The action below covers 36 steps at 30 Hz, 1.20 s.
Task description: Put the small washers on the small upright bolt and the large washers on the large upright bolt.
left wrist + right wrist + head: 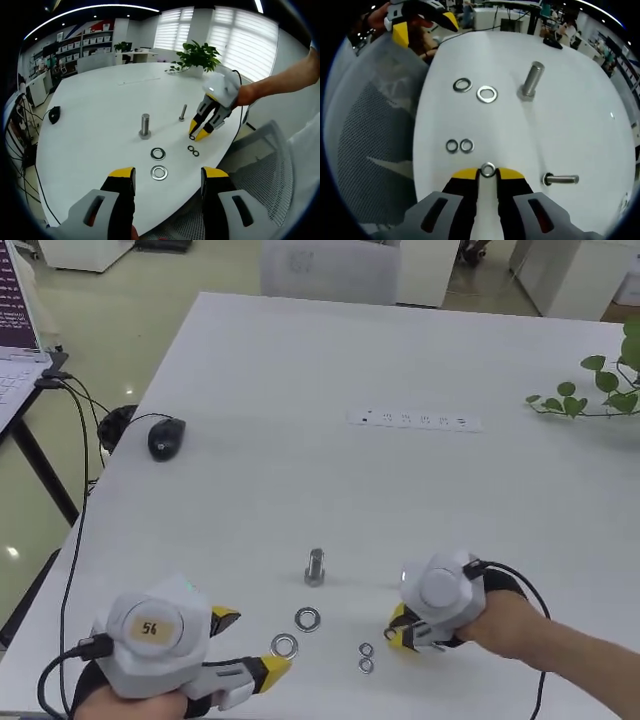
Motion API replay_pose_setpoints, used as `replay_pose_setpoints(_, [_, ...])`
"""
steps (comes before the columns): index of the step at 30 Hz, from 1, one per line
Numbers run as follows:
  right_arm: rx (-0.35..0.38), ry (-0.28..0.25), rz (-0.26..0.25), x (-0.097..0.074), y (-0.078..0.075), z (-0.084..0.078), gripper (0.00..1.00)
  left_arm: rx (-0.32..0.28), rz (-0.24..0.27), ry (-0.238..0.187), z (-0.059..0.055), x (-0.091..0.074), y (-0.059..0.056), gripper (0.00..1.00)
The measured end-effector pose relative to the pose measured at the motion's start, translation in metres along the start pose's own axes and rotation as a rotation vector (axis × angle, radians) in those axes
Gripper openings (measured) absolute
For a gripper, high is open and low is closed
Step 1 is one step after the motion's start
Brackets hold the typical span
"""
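Currently right gripper [488, 178] pinching small washer [488, 170]; left gripper [168, 175] spread, idling. Next: aligning washer hole over small bolt [561, 178].

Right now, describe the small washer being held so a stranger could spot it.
On the white table, go to the right gripper by the near edge. The small washer sits pinched between its yellow fingertips, while two other small washers lie side by side on the table.

Bright, even office light; soft shadows, sharp centre, fisheye-warped edges
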State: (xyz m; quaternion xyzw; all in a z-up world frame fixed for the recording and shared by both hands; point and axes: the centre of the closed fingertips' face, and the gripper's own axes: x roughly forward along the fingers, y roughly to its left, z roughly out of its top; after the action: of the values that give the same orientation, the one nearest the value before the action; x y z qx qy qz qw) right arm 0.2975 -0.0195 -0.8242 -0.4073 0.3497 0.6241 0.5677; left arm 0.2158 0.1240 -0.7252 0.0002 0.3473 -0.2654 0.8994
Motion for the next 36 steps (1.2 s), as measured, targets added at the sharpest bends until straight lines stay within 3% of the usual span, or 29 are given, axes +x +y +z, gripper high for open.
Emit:
replay_pose_setpoints(6, [0.018,0.0,-0.013,-0.001,0.0,0.0,0.14,0.0,0.006,0.002,-0.002,-0.002,0.002,0.52])
replay_pose_setpoints(15, [0.116,-0.043,-0.055,-0.001,-0.001,-0.002,0.14,-0.015,0.024,-0.003,-0.005,-0.008,0.006,0.51])
replay_pose_setpoints(36, [0.252,-0.099,-0.076,-0.011,-0.001,-0.011,0.14,-0.021,0.022,-0.005,-0.005,-0.008,0.006,0.51])
